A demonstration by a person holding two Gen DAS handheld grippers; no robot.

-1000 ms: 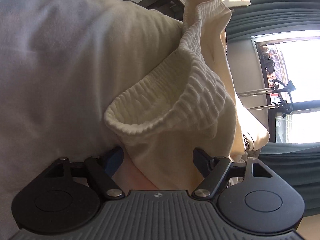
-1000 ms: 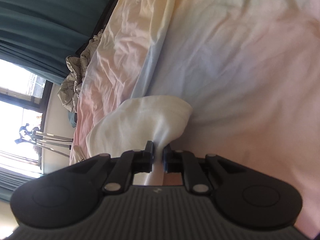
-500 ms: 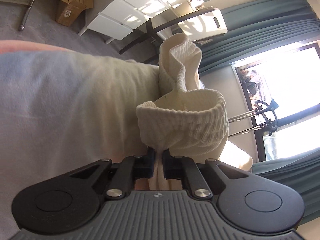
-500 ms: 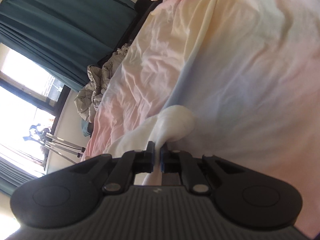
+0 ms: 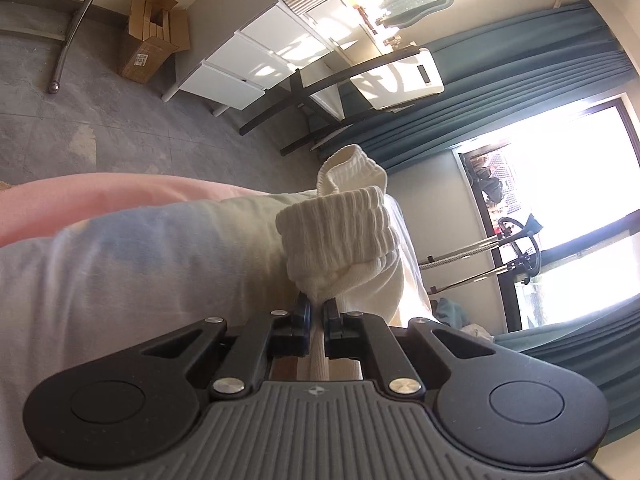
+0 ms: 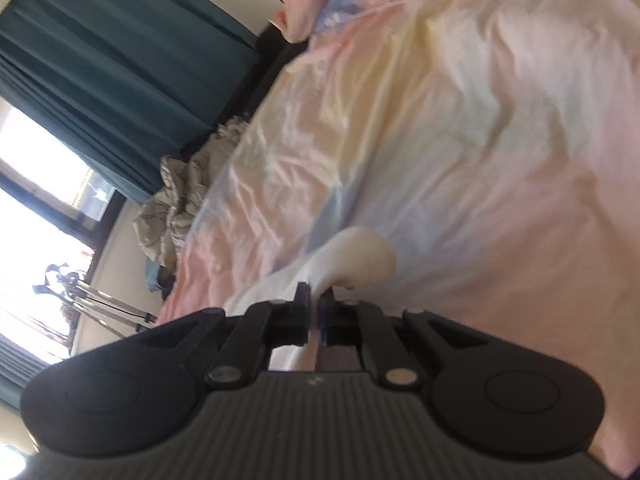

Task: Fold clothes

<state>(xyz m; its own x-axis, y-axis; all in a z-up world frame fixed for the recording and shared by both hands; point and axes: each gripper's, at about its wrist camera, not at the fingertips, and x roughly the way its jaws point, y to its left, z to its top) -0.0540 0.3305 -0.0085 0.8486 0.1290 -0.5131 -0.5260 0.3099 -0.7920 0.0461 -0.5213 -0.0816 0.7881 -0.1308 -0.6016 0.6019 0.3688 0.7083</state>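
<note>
The cream sock hangs in the centre of the left view, its ribbed cuff bunched and pointing up the frame, long axis running away from the left gripper, which is clamped on it. In the right view the right gripper pinches its rounded end at lower centre, above the pastel bedsheet. Teal curtains fill the upper left.
</note>
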